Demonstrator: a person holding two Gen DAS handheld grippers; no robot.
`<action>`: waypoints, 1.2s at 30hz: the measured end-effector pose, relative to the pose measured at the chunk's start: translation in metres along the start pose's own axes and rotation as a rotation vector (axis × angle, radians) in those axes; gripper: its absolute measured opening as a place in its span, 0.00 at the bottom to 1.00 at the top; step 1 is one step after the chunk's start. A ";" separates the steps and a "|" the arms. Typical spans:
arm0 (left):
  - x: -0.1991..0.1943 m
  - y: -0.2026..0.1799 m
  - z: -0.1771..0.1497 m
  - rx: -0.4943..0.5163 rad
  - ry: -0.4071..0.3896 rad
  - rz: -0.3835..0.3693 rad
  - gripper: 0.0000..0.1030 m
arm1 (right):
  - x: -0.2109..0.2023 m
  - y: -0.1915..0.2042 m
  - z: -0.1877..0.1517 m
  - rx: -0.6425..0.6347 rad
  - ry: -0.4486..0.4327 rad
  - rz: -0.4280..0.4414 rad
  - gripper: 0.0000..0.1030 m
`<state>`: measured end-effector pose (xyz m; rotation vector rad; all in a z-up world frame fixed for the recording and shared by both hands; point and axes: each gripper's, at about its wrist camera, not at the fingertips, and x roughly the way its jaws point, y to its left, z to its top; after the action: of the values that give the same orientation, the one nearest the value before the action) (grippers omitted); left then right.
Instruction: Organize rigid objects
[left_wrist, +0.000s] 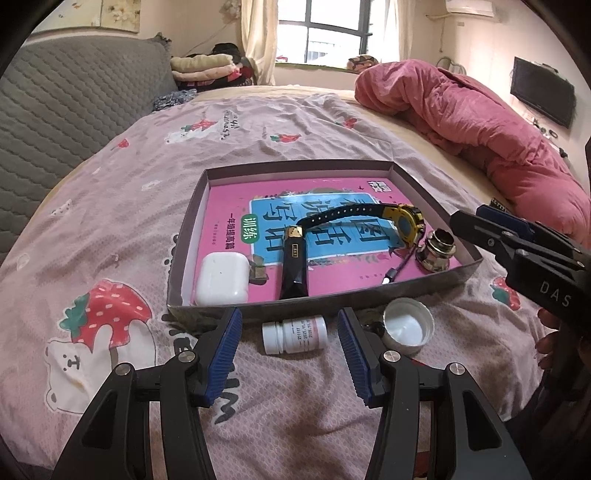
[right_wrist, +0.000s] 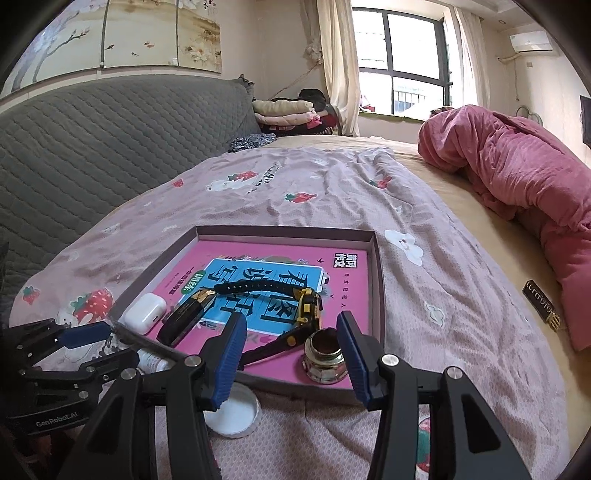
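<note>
Looks like the step in hand is grabbing the little white pill bottle (left_wrist: 294, 334), which lies on its side on the bed sheet (left_wrist: 122, 206) just outside the near wall of the shallow cardboard tray (left_wrist: 207, 308). The left gripper (left_wrist: 290, 354) has its fingers spread wide and holding nothing, and the bottle sits right in line between them, so I'd just push straight forward, get the blue pads around the middle of the body rather than the cap end, and close gently since a round bottle on soft bedding will probably roll or sink. Then lift it well clear of the tray wall before moving it in. The bottle is white plastic with a printed label with small red text, cap on, pointing left. A loose white lid (left_wrist: 408, 330) lies open side up just to its right on the sheet. The right gripper (right_wrist: 291, 354) is also wide open and empty, hovering over the tray's near corner by the brass-looking metal fitting (right_wrist: 325, 360). Already in the tray: a pink workbook (left_wrist: 332, 192), white earbud case (left_wrist: 221, 278), black lighter (left_wrist: 294, 267) and a yellow-black watch (left_wrist: 404, 223).
</note>
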<state>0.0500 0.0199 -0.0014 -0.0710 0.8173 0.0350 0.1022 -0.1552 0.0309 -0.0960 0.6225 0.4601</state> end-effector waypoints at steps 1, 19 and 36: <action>-0.001 -0.001 0.000 0.003 0.000 0.000 0.54 | -0.001 0.002 0.000 -0.005 0.002 0.002 0.49; -0.013 -0.004 -0.009 0.008 0.018 0.010 0.54 | -0.010 0.012 -0.009 -0.008 0.030 0.041 0.50; -0.017 -0.002 -0.012 -0.001 0.037 0.011 0.54 | -0.017 0.024 -0.023 -0.030 0.095 0.070 0.57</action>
<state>0.0299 0.0167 0.0026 -0.0681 0.8545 0.0444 0.0675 -0.1451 0.0234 -0.1251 0.7137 0.5349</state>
